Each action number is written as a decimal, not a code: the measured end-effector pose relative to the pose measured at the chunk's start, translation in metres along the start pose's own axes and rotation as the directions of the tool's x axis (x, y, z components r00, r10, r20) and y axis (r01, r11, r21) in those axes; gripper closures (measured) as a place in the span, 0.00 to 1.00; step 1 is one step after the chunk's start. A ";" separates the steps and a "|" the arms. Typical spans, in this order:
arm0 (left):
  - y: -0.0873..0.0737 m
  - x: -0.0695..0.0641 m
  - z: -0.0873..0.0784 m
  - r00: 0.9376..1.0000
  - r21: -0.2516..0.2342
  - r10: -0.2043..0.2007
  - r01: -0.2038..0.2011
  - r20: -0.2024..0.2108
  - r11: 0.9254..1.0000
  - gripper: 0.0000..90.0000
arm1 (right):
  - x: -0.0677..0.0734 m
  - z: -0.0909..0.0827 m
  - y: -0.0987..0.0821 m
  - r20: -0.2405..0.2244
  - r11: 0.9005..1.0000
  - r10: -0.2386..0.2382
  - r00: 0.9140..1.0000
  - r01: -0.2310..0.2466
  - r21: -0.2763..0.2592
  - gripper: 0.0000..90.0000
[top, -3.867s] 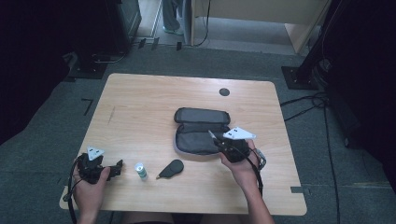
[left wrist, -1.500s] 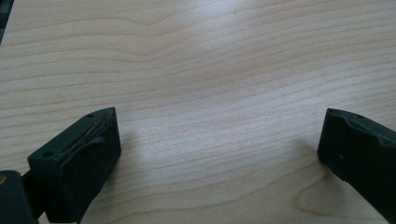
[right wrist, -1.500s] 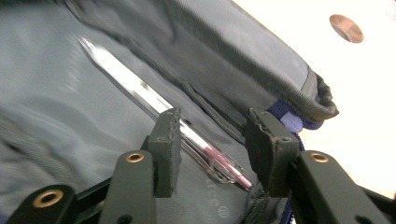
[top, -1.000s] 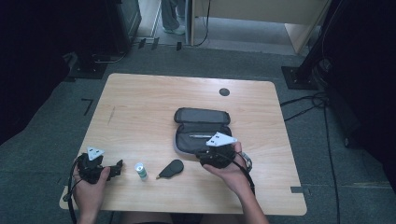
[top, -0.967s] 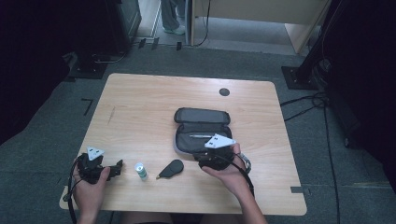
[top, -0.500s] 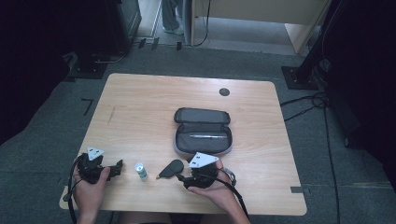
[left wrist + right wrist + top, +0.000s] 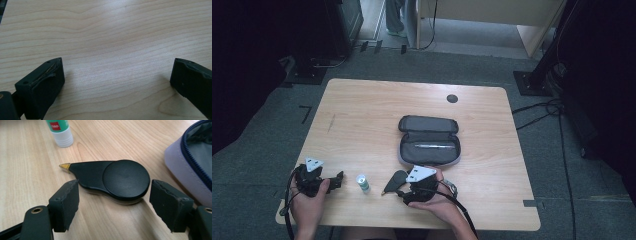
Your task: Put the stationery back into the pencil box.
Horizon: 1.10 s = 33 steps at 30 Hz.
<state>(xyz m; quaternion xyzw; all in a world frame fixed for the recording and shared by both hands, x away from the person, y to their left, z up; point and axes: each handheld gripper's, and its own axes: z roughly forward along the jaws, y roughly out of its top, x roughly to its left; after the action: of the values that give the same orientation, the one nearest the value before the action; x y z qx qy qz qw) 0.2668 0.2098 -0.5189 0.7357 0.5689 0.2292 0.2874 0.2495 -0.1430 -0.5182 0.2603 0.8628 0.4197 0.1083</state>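
Right gripper (image 7: 113, 202): jaws spread, having just been opening, round end of the black correction-tape dispenser (image 7: 112, 180) between them, pads not pressing. Dispenser lies flat on the table (image 7: 362, 130), near its front edge. Glue stick (image 7: 362, 182): upright, just beside. Left gripper (image 7: 117, 82): released, over bare wood. Pencil case (image 7: 429, 142): unzipped, behind, pen (image 7: 434, 146) inside.

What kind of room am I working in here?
Probably an office or lab set up for recording: a lone wooden table on grey carpet, dark equipment stands with cables around it, and another desk behind.
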 end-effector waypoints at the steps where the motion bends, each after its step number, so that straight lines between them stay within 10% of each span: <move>1: 0.000 0.000 0.000 1.000 0.000 0.000 0.000 0.000 1.000 0.00 | 0.000 0.000 0.000 -0.001 1.000 -0.009 1.000 0.009 -0.002 0.27; 12: 0.000 0.000 0.000 1.000 0.000 0.000 0.000 0.000 1.000 0.00 | 0.003 -0.005 0.004 0.022 1.000 -0.019 1.000 0.020 -0.017 0.31; 33: 0.000 0.000 0.000 1.000 0.000 0.000 0.000 0.000 1.000 0.00 | -0.005 0.023 0.031 -0.113 0.998 -0.060 0.992 0.061 0.009 0.22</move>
<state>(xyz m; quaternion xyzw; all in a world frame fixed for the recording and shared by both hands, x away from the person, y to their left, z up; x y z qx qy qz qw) 0.2668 0.2099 -0.5190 0.7356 0.5690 0.2291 0.2875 0.2740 -0.1143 -0.5081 0.2105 0.8775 0.4250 0.0706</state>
